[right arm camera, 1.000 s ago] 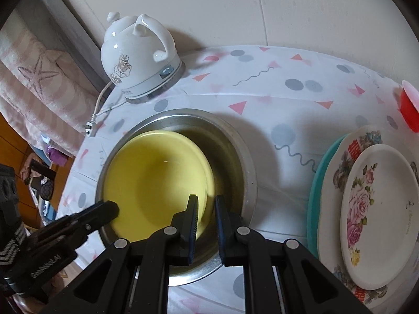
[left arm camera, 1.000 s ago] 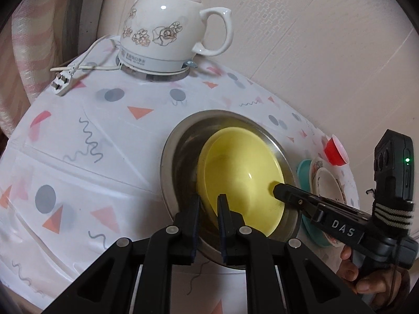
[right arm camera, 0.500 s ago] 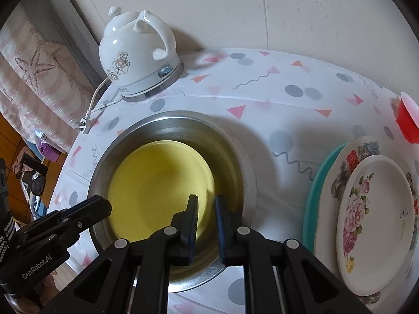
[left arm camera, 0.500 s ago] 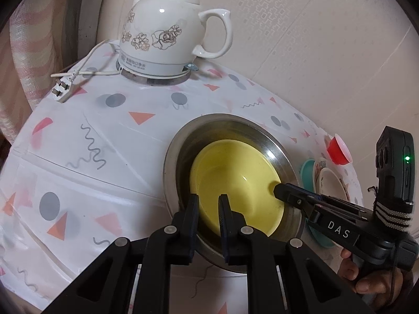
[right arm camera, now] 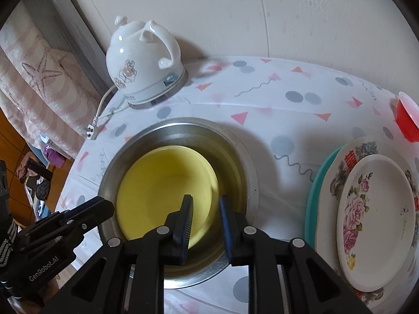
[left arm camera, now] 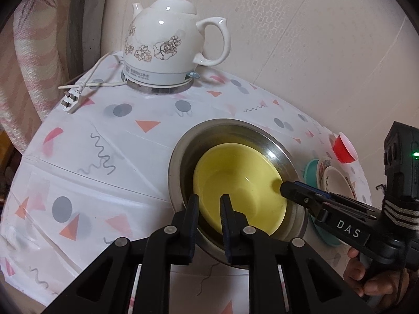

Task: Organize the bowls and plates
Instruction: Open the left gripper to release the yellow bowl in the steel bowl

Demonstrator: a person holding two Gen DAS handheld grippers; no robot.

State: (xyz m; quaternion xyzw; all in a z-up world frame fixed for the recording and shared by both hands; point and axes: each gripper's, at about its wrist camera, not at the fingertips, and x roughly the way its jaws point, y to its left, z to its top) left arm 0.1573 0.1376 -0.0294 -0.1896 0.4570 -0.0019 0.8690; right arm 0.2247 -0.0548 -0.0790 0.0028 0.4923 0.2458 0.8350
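- At the far left of your worktop (left arm camera: 86, 162) stands the white kettle (left arm camera: 167, 49), its plug (left arm camera: 70, 102) lying loose beside it; neither concerns the task.
- Your left gripper (left arm camera: 208, 204) is slightly parted over the near rim of the yellow bowl (left arm camera: 241, 196), straddling it but not visibly pinching it.
- The yellow bowl was tilted up a second ago; it now lies flatter, nested inside the steel bowl (left arm camera: 183, 154). That nesting step looks done.
- Your right gripper (right arm camera: 205, 204) has opened a little wider since then, with the yellow rim loose between its fingers, so you have let go.
- To the right, the stacked plates (right arm camera: 377, 217) sit on the teal plate (right arm camera: 315, 183), near the steel bowl.
- The red cup (right arm camera: 407, 120) at the far right edge is probably next.
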